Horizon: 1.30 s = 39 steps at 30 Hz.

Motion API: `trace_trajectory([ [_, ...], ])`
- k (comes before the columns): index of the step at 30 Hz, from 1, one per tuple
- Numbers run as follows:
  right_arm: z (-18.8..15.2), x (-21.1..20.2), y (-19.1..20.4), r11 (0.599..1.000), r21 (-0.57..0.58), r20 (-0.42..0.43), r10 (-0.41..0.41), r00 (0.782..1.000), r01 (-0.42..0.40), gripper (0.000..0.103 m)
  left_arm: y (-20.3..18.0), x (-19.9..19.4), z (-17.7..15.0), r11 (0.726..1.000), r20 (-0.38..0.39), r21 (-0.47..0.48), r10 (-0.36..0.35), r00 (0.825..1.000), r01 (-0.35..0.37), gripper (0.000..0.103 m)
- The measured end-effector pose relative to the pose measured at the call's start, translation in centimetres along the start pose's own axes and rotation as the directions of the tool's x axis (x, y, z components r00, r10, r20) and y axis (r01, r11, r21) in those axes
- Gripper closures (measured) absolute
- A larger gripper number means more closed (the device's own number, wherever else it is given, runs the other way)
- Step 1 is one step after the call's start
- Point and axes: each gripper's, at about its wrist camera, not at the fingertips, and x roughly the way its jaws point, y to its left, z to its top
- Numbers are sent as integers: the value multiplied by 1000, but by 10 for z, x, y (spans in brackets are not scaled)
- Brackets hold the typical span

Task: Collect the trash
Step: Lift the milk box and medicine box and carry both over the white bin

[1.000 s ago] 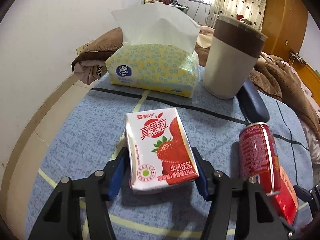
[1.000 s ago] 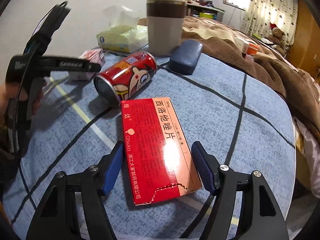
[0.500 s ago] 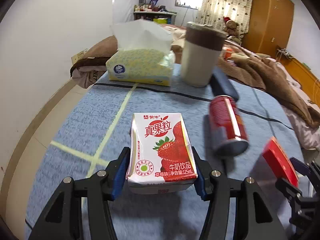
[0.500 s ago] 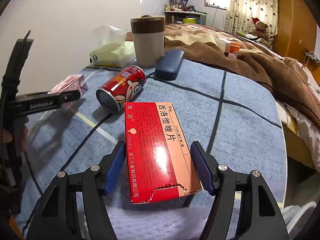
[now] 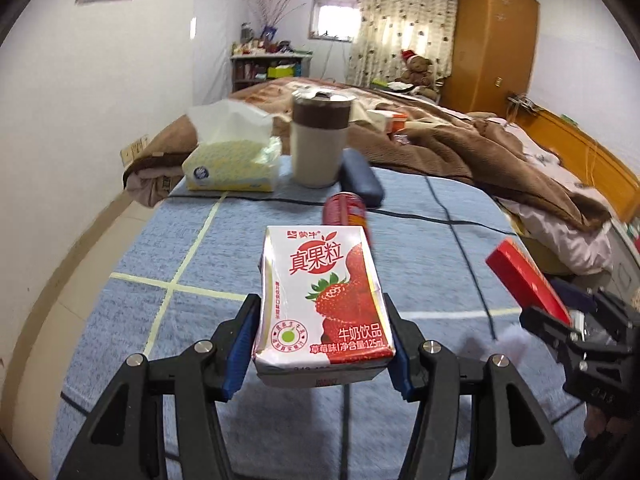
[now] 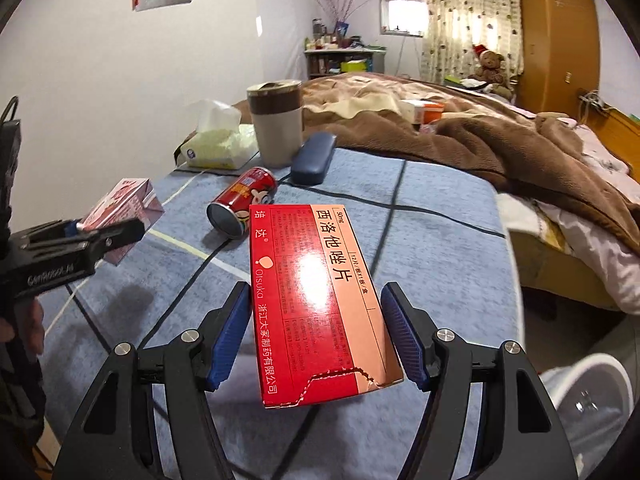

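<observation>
Left gripper (image 5: 320, 344) clamps the strawberry milk carton (image 5: 322, 300); right gripper (image 6: 318, 336) clamps the flat red cardboard medicine box (image 6: 316, 300), long axis pointing forward; white bin (image 6: 588, 404) waits lower right, nearer the right.

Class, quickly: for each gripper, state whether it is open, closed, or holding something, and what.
Left gripper: closed on the strawberry milk carton, lifted off the table.
Right gripper: closed on the red medicine box, also lifted.
</observation>
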Motion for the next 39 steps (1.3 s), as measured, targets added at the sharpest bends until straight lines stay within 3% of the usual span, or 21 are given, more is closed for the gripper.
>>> trace_trajectory([
  [10,-21,-48,-32,993,83,59,-84,995,79,35,-56,-39,-15,993,43,76,-93,995,90,44],
  [22,-50,-97,-76,955,195,89,-245,965,224,35,-133,-64,-25,955,61,206,-230,971,213,44],
  [32,-75,-129,-113,900,285,74,-364,928,330,35,-207,-73,-38,891,21,309,-357,934,333,44],
  [36,-90,-137,-134,853,330,29,-436,899,404,35,-237,-73,-41,857,-11,334,-412,911,392,44],
  [39,-98,-140,-146,833,356,6,-455,890,424,35,-258,-71,-45,837,-34,357,-432,901,415,44],
])
